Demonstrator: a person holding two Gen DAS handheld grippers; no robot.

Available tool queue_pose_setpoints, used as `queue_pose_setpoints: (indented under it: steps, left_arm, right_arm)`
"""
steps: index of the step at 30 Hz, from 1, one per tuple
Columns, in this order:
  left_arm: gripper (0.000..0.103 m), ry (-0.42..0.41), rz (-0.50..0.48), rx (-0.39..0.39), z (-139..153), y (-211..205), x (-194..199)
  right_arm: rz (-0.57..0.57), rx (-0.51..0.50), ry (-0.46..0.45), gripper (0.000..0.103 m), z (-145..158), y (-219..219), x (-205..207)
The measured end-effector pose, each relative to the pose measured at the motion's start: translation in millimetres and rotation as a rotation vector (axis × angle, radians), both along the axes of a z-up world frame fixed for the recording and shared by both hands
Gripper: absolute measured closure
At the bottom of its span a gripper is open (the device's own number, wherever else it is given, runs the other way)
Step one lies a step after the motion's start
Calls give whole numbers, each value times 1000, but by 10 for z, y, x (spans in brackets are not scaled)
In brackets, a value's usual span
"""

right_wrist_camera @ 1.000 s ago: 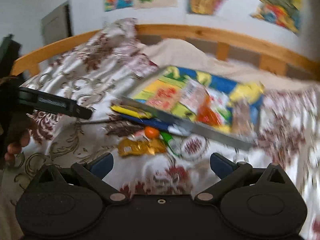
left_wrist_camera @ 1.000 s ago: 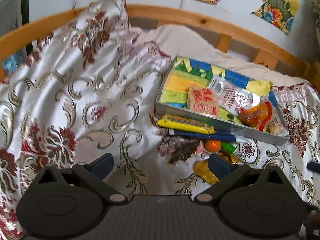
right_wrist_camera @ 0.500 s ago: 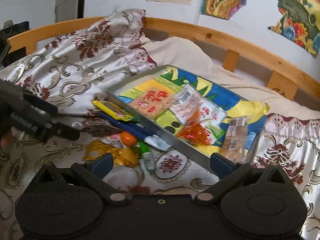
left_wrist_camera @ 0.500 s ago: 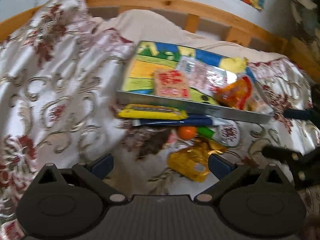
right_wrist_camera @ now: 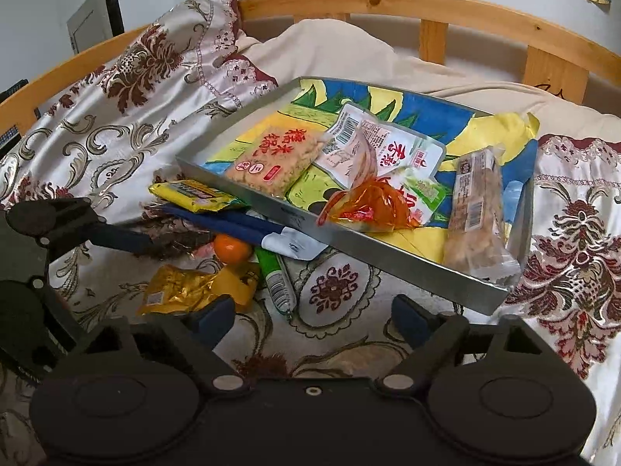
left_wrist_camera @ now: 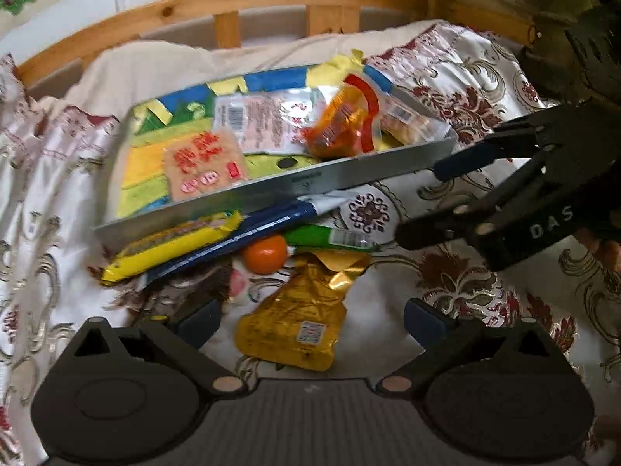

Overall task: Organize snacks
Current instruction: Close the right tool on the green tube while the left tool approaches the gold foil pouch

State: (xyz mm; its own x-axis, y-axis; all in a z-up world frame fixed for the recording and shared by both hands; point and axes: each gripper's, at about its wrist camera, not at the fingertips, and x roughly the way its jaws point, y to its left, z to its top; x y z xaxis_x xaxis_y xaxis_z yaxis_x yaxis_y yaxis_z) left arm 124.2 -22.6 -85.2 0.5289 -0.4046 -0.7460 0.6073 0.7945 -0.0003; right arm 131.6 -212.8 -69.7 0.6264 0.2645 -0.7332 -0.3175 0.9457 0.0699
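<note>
The left hand-held gripper [left_wrist_camera: 310, 320] has swung across and dropped in over the loose pile, and its jaws stand wide apart with nothing between them. A second ago it looked mostly at bare bedspread; now the gold foil packet [left_wrist_camera: 297, 324] lies right between its fingers, close in front. The right hand-held gripper [right_wrist_camera: 312, 320] has steadied too, its view no longer smeared, and it also hangs spread and empty, low over the bedspread [right_wrist_camera: 333, 291] by the tray's near corner. Each gripper now shows in the other's view, so the two have closed in from either side.

Beyond the foil packet sit the small orange [left_wrist_camera: 266, 254], a green tube [left_wrist_camera: 330, 237], a long blue pack [left_wrist_camera: 233, 235] and a yellow bar [left_wrist_camera: 170, 246], all still outside on the bed, tucked against the tray's near wall. The metal tray [left_wrist_camera: 349, 173] already holds the rice cracker pack [right_wrist_camera: 275, 159], a white pouch [right_wrist_camera: 376, 147], an orange bag [right_wrist_camera: 368, 206] and a long wrapped bar [right_wrist_camera: 475, 202].

I'd judge the approach is done and the foil packet is the likely next pick, with five pieces left to go in.
</note>
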Motion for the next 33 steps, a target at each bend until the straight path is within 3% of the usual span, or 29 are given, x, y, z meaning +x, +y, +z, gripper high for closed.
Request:
queue_pose_setpoints:
  steps: [8, 12, 17, 21, 23, 26, 33]
  left_arm:
    - [1, 90, 42, -75, -69, 128, 214]
    - [1, 127, -4, -102, -91, 140, 286]
    - [9, 145, -71, -101, -109, 117, 321]
    - [15, 185, -60, -145, -117, 172, 413]
    - [26, 210, -49, -161, -129, 199, 464]
    - [34, 228, -24, -168, -138, 221, 512]
    - [37, 249, -28, -127, -128, 157, 499]
  right_arm:
    - [52, 8, 21, 42, -127, 59, 132]
    - [69, -11, 28, 44, -190, 100, 195]
    - [78, -29, 31, 50, -237, 118, 246]
    - [105, -37, 35, 58, -273, 151, 262]
    - [128, -48, 35, 62, -294, 182, 268]
    - [148, -63, 32, 64, -336, 223, 294]
    - [149, -52, 31, 67, -389, 268, 371]
